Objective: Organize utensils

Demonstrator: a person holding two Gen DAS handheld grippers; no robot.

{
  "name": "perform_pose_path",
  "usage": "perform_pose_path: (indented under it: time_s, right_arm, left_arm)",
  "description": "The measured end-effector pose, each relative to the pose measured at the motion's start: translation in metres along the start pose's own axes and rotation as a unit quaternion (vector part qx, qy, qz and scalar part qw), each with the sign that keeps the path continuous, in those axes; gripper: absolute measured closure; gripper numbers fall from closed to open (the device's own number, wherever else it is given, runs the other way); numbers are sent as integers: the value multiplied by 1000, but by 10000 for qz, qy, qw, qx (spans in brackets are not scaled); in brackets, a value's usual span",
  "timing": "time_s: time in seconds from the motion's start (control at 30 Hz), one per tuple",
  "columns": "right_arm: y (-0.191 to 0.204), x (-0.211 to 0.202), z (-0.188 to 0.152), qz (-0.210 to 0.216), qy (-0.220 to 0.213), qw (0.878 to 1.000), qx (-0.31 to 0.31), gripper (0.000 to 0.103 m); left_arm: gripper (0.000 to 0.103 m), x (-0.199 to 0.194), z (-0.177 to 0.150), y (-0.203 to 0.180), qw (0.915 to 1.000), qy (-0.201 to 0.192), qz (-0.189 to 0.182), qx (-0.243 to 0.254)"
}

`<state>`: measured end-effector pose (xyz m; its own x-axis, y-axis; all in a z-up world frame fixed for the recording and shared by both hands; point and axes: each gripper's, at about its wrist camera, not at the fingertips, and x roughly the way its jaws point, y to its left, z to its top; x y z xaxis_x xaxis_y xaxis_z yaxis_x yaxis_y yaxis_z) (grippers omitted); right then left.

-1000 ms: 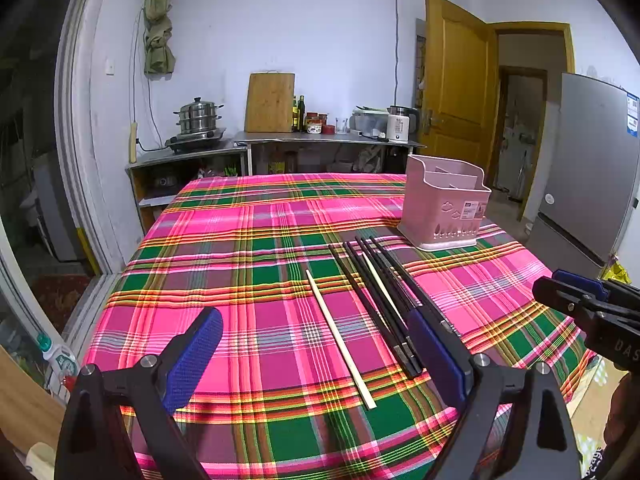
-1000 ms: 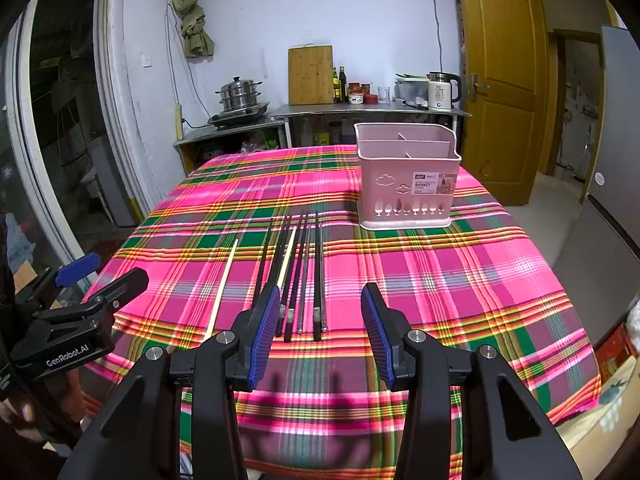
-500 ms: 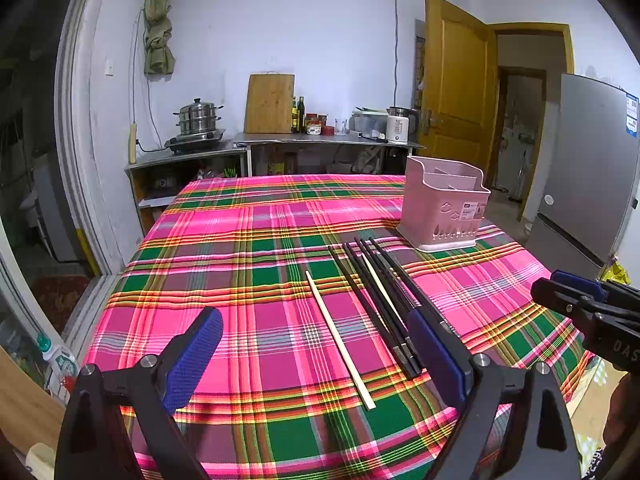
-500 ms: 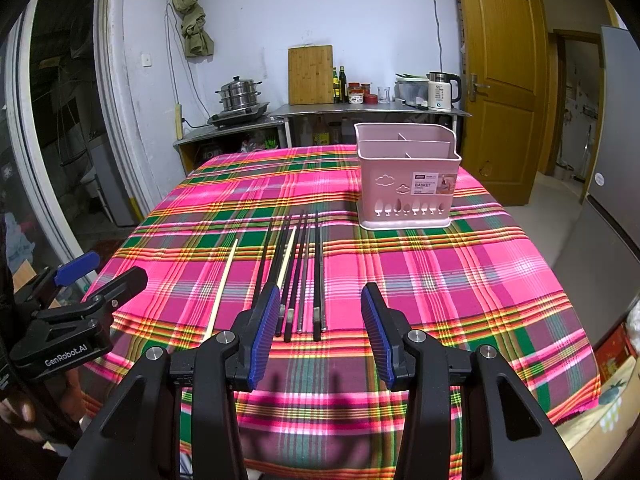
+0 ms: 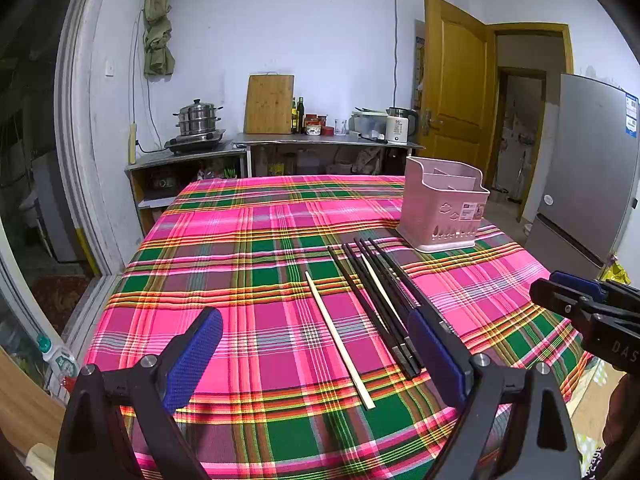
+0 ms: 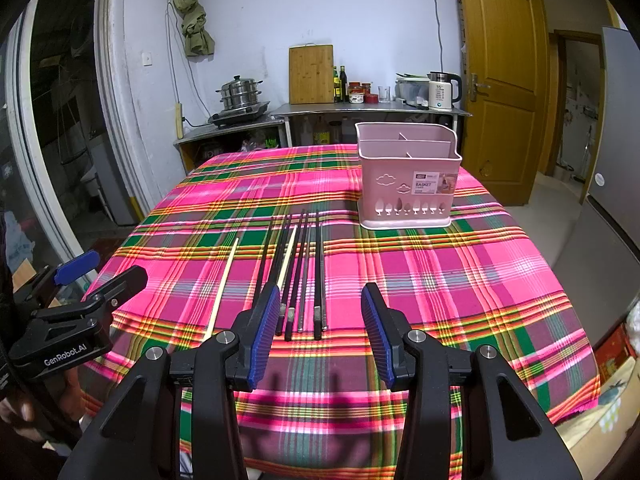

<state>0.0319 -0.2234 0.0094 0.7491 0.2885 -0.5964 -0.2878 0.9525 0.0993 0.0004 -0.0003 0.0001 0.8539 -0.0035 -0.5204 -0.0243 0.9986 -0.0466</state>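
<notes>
Chopsticks (image 6: 298, 272) all flat on tablecloth (image 6: 440, 272), pink basket (image 6: 408, 176) empty; I judge nothing sorted yet. My left gripper (image 5: 316, 356) and right gripper (image 6: 320, 332) both spread, holding nothing.

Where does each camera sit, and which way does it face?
Left wrist: on the left hand-held gripper, open, facing across the plaid table toward the kitchen counter; the right hand-held gripper shows at its right edge.
Right wrist: on the right hand-held gripper, open, facing the pink basket.
Both share the chopsticks.
</notes>
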Motion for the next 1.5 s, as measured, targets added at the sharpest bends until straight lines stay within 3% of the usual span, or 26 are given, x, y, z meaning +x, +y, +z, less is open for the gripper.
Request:
perform_pose_path:
  time_s: [1.13,1.5]
  right_arm:
    - [0,1,0,0,22,10000,-2,59]
    - [2,18,-1,30,139,9999,-66,60]
  left_arm:
    - [9,1,-1,1,10000,43,-74,-24]
    - [9,36,-2,13,9982,533,-183,-199]
